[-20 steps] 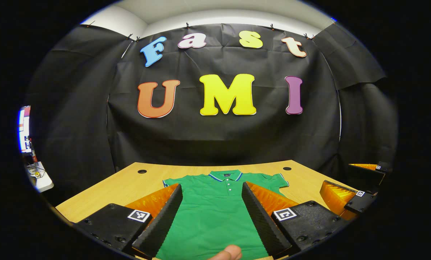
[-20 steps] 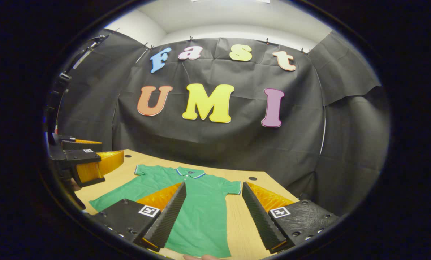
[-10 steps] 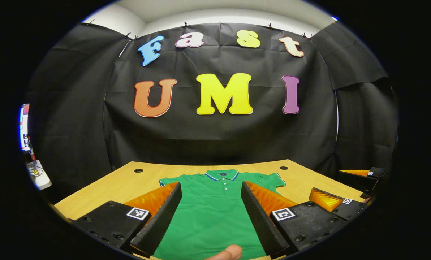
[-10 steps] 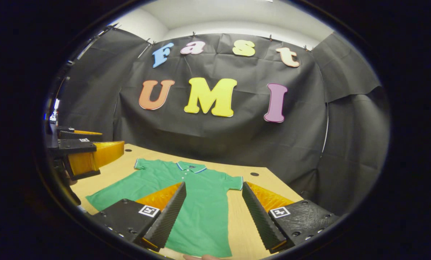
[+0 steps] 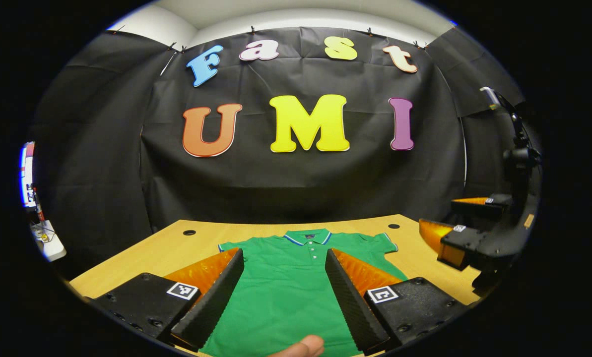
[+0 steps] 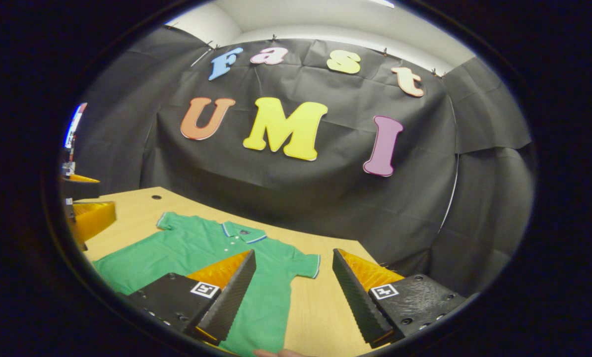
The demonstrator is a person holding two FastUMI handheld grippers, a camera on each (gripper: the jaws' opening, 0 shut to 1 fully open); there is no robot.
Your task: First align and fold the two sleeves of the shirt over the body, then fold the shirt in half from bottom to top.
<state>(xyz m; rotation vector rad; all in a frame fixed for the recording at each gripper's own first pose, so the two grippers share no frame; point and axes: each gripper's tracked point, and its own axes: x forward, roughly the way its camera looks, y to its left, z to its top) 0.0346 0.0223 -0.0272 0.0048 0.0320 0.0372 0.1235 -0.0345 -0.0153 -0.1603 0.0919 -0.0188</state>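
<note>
A green polo shirt lies flat and face up on the wooden table, collar at the far end and both short sleeves spread out. My left gripper hovers open over the lower body of the shirt, with nothing between its fingers. A person's fingertip shows at the bottom edge. My right gripper is open above the shirt by its right sleeve. The right gripper appears at the right of the left gripper view, and the left gripper at the left of the right gripper view.
The table has small round holes near its far corners. A dark stand rises at the right. A white shelf sits beyond the table's left side. Black cloth walls close in the far side.
My right gripper has moved up and off to the right, tilting its view; the shirt now sits farther left in it. My left gripper has barely shifted. Both stay open.
</note>
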